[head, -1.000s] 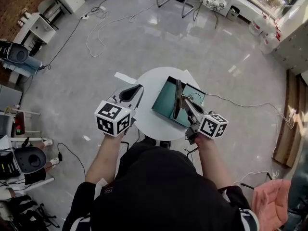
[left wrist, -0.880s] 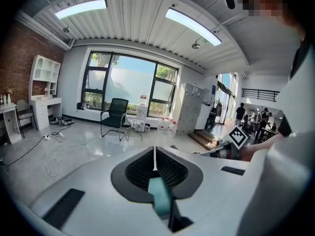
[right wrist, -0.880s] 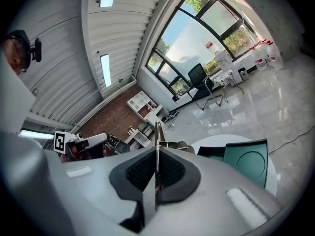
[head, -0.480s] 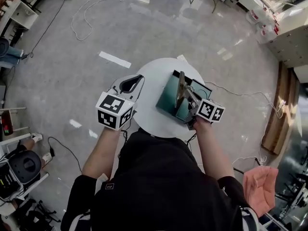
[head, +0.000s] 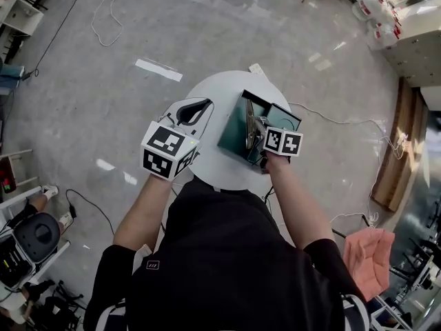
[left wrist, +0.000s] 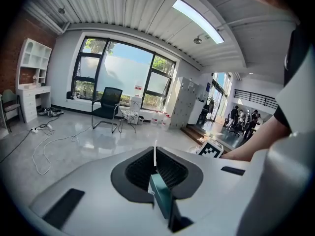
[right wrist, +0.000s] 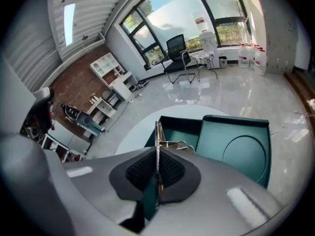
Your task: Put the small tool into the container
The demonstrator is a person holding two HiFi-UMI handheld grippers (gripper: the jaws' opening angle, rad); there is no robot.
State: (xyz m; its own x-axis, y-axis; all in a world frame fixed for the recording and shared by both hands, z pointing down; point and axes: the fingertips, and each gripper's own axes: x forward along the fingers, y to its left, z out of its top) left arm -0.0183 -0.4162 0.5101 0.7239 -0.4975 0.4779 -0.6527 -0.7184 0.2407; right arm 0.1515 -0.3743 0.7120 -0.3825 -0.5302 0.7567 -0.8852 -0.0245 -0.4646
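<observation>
A teal container (head: 233, 124) stands open on the round white table (head: 210, 92), its lid (right wrist: 240, 150) folded out to the right. My right gripper (right wrist: 157, 154) is shut on the small tool (right wrist: 158, 132), a thin metal piece with a wire loop. The tool's tip pokes over the container's open compartment (right wrist: 179, 127). In the head view my right gripper (head: 253, 128) reaches over the container's middle. My left gripper (head: 196, 107) hovers over the table's left edge. In its own view the left gripper (left wrist: 155, 156) is shut and holds nothing, aimed out at the room.
The table is small, with its rim (right wrist: 129, 132) close around the container. Loose cables (head: 117, 9) lie on the glossy floor. A black office chair (right wrist: 177, 50) and a wire stool stand by the windows. A cable (head: 331, 123) runs off to the right.
My right gripper has moved forward and inward with the tool, from the container's near right edge to over its middle. The left gripper has hardly shifted.
</observation>
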